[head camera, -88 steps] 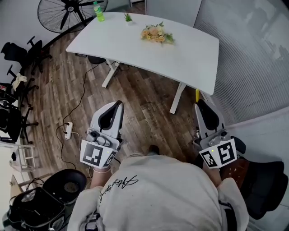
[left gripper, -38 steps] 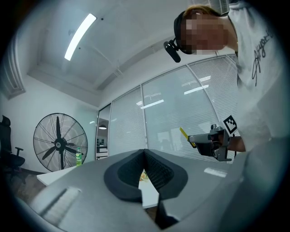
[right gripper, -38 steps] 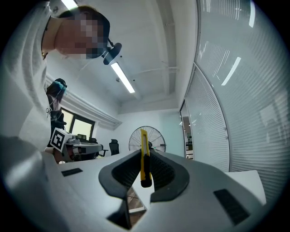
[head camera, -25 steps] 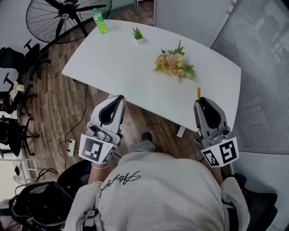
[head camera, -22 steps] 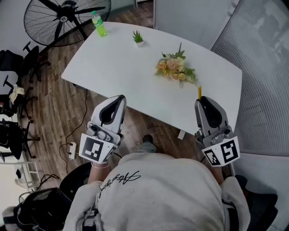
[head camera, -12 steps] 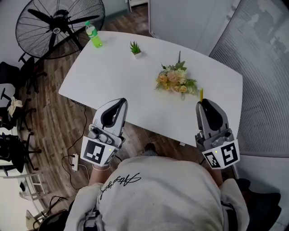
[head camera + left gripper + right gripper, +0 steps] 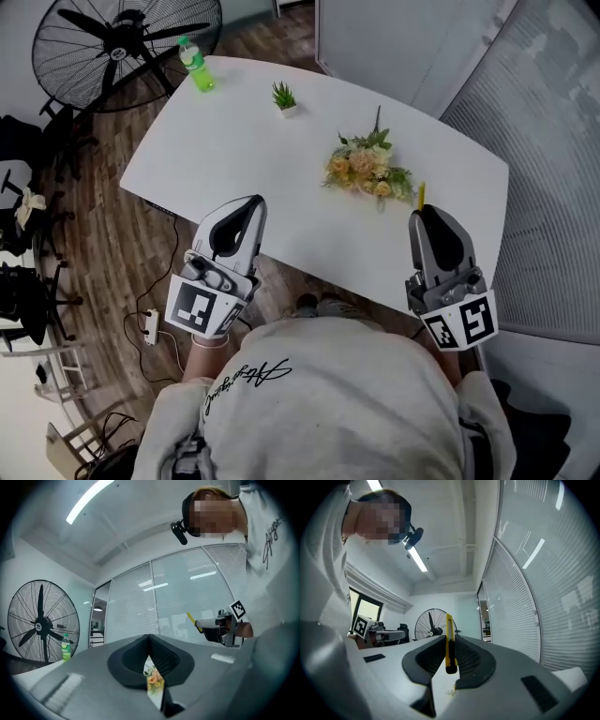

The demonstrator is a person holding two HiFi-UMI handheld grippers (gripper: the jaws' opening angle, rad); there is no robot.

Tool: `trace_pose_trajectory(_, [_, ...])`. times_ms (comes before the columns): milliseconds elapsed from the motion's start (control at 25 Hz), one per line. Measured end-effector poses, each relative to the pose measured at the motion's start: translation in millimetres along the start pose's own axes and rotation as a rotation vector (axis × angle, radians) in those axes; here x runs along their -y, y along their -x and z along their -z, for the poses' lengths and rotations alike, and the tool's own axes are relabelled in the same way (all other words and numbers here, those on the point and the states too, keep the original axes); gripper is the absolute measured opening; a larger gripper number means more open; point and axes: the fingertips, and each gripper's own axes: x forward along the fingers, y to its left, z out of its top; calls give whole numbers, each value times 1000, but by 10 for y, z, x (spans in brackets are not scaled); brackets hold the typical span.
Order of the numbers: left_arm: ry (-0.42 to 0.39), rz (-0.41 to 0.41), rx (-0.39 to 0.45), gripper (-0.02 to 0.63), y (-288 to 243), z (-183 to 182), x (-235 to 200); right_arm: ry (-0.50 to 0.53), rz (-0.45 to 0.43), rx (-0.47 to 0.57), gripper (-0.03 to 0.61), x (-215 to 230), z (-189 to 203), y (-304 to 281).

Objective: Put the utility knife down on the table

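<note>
Clamping a yellow utility knife (image 7: 449, 639) upright in the right gripper (image 7: 424, 216) over the white table (image 7: 244, 141), with the left gripper (image 7: 256, 201) pinched together on nothing.

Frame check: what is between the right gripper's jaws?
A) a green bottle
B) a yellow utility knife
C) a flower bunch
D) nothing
B: the right gripper has its jaws clamped on the yellow utility knife, which stands upright between them.
</note>
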Motion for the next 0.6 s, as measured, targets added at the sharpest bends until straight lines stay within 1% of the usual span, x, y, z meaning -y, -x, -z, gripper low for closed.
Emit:
trace_pose_trajectory(240, [2, -44, -11, -8, 64, -4, 61, 9, -57, -2, 55, -3, -44, -29])
trace_pose_trajectory(400, [-33, -48, -39, -8, 37, 61, 177, 3, -74, -21, 55, 34, 35, -13])
trace_pose_trajectory(600, [-6, -59, -38, -8, 46, 84, 209, -11, -94, -42, 55, 21, 116, -33])
